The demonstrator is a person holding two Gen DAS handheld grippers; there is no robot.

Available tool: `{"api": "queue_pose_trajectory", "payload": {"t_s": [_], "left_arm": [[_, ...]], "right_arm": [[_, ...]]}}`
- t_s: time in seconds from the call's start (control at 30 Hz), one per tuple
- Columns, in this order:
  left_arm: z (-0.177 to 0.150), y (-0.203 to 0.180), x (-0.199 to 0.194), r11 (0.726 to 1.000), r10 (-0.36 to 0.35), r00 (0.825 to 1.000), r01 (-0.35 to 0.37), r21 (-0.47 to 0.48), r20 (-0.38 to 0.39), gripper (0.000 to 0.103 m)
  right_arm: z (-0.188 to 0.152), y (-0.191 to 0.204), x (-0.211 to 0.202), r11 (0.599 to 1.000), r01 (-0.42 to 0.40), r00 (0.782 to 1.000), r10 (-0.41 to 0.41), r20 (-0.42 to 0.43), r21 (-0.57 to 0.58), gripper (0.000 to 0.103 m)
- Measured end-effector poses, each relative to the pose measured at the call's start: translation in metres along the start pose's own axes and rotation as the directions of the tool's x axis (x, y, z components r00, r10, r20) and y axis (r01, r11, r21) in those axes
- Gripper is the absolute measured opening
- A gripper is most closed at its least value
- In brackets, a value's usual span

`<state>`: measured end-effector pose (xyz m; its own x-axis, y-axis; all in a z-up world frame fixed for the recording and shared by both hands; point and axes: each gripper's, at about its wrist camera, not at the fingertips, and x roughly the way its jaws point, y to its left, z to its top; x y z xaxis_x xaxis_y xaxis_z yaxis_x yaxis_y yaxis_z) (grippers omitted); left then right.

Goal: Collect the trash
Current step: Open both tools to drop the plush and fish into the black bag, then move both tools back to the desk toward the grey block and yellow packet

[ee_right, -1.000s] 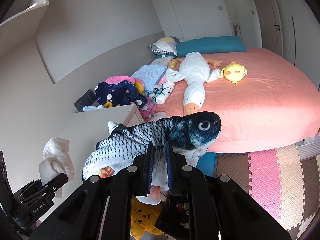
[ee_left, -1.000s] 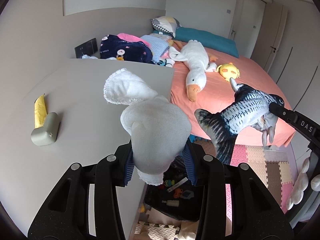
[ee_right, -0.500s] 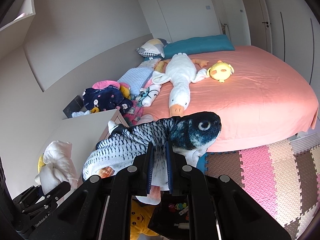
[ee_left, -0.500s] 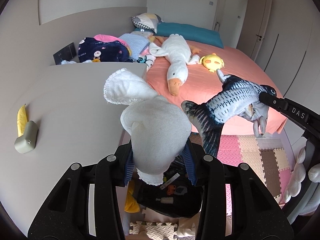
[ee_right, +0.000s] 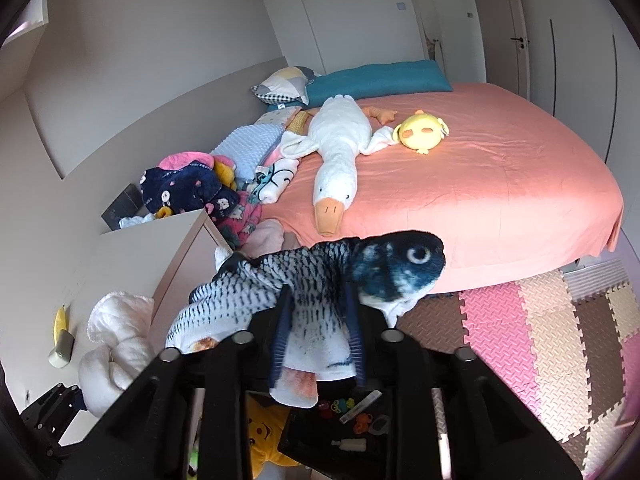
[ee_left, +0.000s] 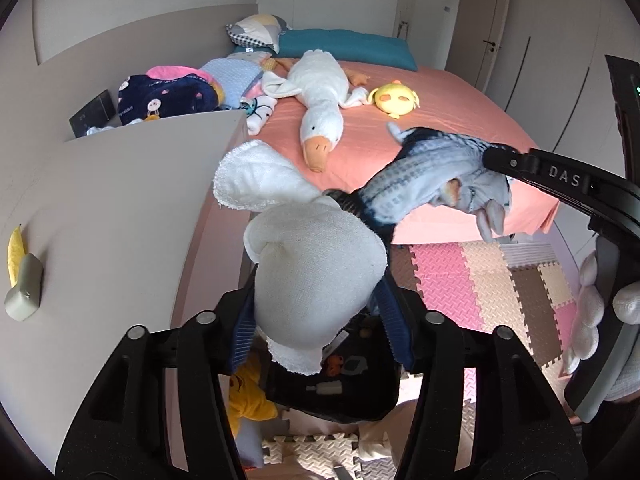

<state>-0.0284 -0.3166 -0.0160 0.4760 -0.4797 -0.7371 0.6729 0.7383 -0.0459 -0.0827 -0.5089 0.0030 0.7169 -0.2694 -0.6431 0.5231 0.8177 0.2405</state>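
Both grippers have swung toward the bed since a second ago, so the grey tabletop (ee_left: 100,208) has slid leftward in the left wrist view and a black bin (ee_left: 340,384) of small toys now sits almost directly beneath the fingers. Clamped in the left gripper (ee_left: 320,316) is a white cloth bundle (ee_left: 316,268), its frilled end poking up and away from the jaws while a short tail hangs below them, over the bin's opening. Just to its right, the right gripper (ee_right: 318,340) is closed across the belly of a plush fish (ee_right: 316,276); the fish's long axis runs crosswise to the fingers, head to the right and tail toward the cloth, which the tail seems nearly to touch. Judging from this, the coming move is a release downward, and the left gripper looks the better centred over the bin. A yellow plush (ee_left: 248,396) lies on the floor against the bin's left side. Back on the tabletop, near its left edge, a yellow wrapper (ee_left: 15,250) and a small grey block (ee_left: 25,294) lie touching, well apart from both grippers. Beyond, a white goose toy (ee_left: 320,108) sprawls on the pink bed (ee_left: 460,120).
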Motion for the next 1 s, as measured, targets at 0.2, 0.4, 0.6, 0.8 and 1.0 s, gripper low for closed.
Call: {"api": "queue_pose_trajectory", "payload": {"t_s": [0.2,0.4,0.6,0.8,1.0], "left_arm": [[0.0,-0.001,-0.02,0.993,0.111,0.985,-0.116,0.035,0.134,0.097],[-0.001,0.009,-0.024,0.993,0.116,0.985,-0.117,0.001,0.13,0.097],[-0.005,0.017,-0.027,0.992,0.129,0.984,-0.128,-0.012,0.123,0.097],[-0.01,0.028,-0.031,0.989,0.147,0.981,-0.144,-0.035,0.124,0.097],[-0.017,0.051,-0.038,0.979,0.193,0.973,-0.183,-0.087,0.125,0.097]], "right_arm": [[0.005,-0.005,-0.009,0.999,0.046,0.997,-0.048,0.067,0.026,0.067],[0.003,-0.002,-0.01,0.999,0.034,0.998,-0.035,0.06,0.019,0.067],[0.0,0.007,-0.007,1.0,0.017,0.999,-0.018,0.044,0.006,0.067],[-0.005,0.027,-0.006,1.0,-0.007,0.999,0.008,0.032,-0.026,0.067],[-0.013,0.053,-0.002,0.997,-0.054,0.998,0.056,0.022,-0.057,0.067]]}}
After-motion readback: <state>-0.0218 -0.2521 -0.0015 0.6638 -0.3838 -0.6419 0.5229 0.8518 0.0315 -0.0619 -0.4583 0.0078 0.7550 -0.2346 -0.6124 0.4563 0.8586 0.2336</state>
